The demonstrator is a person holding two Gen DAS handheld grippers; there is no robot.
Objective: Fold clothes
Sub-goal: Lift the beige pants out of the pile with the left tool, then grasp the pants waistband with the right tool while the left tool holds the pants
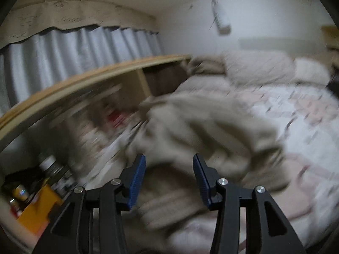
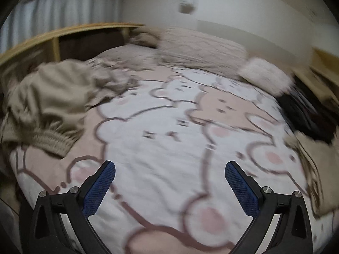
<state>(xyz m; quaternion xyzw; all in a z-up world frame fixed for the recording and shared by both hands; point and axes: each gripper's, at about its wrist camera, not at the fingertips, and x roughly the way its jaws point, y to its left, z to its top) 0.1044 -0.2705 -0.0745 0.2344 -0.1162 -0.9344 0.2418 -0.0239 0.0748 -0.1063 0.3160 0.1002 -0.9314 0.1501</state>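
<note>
Right wrist view: bear-print bedcover, crumpled beige garment at its left, wooden shelf behind, both jaws released.

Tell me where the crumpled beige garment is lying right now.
The beige garment lies bunched on the left side of the cartoon-print bedspread in the right wrist view, next to the wooden shelf; in the left wrist view it sits just ahead of the open left gripper.

We see the crumpled garment lying on the bed near its left edge, with the shelf beyond that edge. Pillows sit along the far edge, and another folded cloth lies at the right edge.
</note>
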